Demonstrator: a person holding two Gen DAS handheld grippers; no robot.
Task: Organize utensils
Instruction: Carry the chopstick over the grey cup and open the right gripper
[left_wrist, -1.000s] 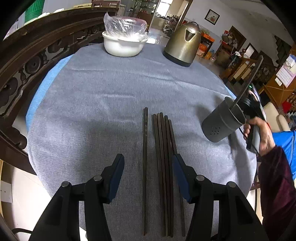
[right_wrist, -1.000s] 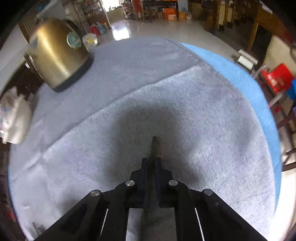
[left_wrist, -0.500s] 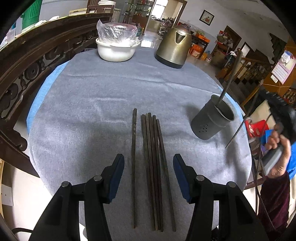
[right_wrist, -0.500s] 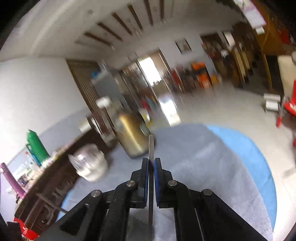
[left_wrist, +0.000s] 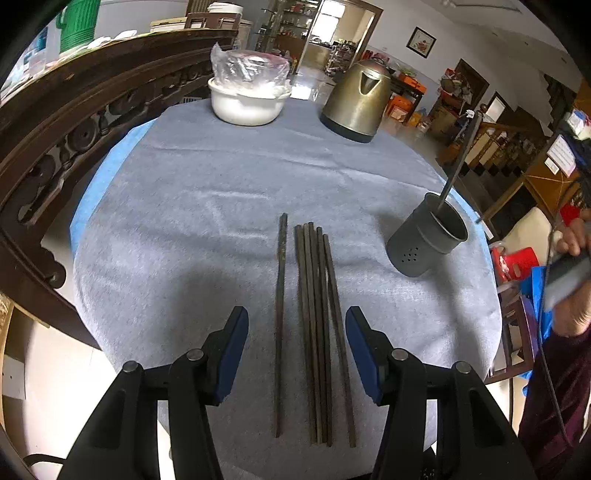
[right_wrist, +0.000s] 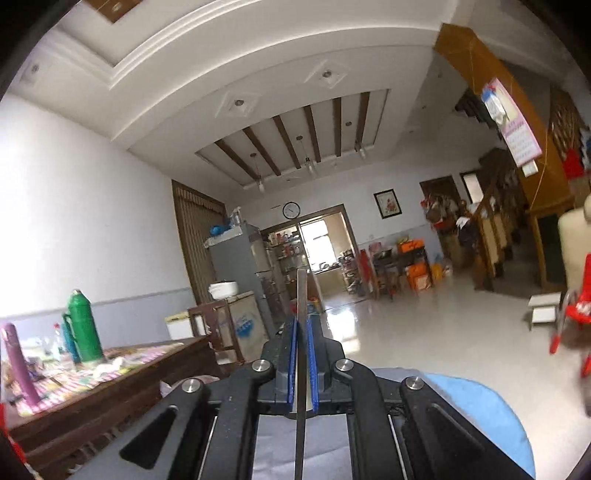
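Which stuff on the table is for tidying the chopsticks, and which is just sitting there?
For the job:
chopsticks on the cloth
grey holder cup
chopstick in the right gripper
left gripper, open

Just sitting there:
white bowl
gold kettle

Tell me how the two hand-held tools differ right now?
The left tool is open and empty, hovering over the chopsticks on the table; the right tool is shut on one chopstick. The left points down at the table, the right out across the room. Both have blue-padded black fingers.
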